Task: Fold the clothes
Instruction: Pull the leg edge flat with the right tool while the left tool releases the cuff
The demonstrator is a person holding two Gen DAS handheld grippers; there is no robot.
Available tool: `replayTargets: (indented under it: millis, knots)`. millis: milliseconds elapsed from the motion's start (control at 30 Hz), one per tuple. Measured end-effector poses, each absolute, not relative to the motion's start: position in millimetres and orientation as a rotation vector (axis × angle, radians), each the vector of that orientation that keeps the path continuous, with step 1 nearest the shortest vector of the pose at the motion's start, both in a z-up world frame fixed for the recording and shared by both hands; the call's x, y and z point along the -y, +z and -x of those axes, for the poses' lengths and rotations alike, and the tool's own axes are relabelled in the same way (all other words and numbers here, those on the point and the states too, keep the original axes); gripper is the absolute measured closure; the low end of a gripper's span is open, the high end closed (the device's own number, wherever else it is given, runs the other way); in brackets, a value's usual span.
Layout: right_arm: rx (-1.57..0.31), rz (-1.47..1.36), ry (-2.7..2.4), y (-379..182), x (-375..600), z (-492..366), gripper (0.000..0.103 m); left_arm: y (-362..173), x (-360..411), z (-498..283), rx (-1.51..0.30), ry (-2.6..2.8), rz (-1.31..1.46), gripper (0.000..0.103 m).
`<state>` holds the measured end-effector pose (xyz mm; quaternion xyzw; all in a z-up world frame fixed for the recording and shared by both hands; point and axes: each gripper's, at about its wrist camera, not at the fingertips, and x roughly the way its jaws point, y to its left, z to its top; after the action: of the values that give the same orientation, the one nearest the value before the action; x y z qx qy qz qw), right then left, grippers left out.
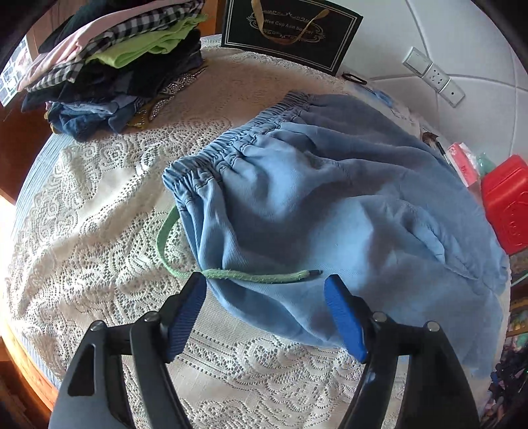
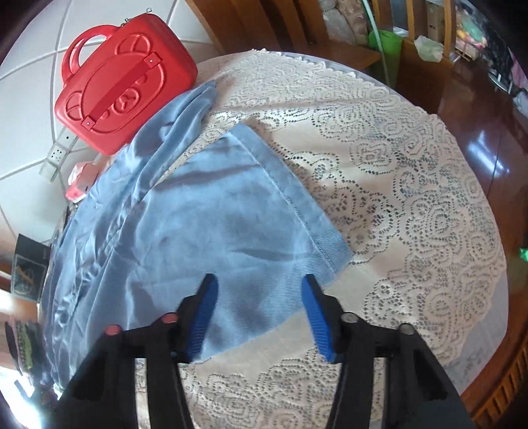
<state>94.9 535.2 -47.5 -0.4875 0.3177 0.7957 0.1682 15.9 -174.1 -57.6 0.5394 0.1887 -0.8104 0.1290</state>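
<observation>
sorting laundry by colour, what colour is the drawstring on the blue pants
Light green, with a dark tip. The drawstring shows best in the left wrist view.

Home dining room: lace tablecloth [image 2: 412, 198], wooden chairs [image 2: 297, 29], clothes pile [image 1: 115, 66].

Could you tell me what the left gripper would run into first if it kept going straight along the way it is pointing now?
Most likely the green drawstring, lying across the blue trousers just ahead of the open left gripper. The trousers' fabric follows at once; depth is hard to judge in the fisheye view.
</observation>
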Motion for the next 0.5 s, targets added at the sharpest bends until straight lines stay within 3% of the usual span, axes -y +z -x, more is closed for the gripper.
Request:
replayTargets:
  millis: [133, 267, 300, 500]
  knots:
    - [-0.903, 1.394, 2.262, -52, -536, -83, 0.061, -59, 171, 7, -0.498, -2.354, -1.608, 0.029]
    - [-0.819, 1.373, 2.143, -54, -544, -78, 0.035, -68, 172, 24, -0.451, -2.309, -1.655, 0.029]
    - [-0.838, 1.355, 2.115, -54, -547, -83, 0.033, -71, 174, 25, -0.453, -2.306, -1.659, 0.029]
    - [-0.868, 1.387, 2.061, -65, -558, -95, 0.035, -112, 179, 34, -0.442, -2.222, -1.765, 0.029]
